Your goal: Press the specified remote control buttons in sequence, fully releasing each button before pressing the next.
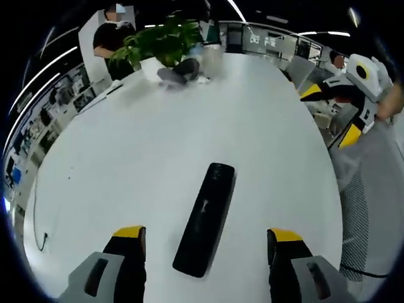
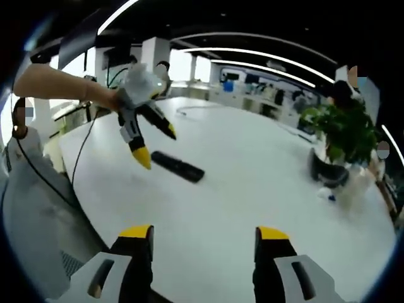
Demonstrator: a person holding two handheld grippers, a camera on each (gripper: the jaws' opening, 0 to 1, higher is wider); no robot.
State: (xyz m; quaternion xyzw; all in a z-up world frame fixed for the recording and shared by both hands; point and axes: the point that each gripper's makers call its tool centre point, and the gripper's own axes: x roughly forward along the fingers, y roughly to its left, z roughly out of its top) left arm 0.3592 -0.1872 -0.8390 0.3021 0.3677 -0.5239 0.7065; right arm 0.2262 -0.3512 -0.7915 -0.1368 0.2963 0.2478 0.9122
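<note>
The black remote control point(image 1: 205, 218) lies flat on the white table point(image 1: 126, 164), lengthwise between the left gripper point(image 1: 207, 243)'s wide-open jaws, probably lined up for a press. The right gripper point(image 2: 205, 243), jaws also wide, hangs back well apart. A potted plant point(image 1: 165, 39) stands at the far edge; open-plan office beyond.

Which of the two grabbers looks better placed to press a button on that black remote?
Probably the left gripper: the remote control lies right between its open jaws, while the right gripper is farther back across the table.
</note>
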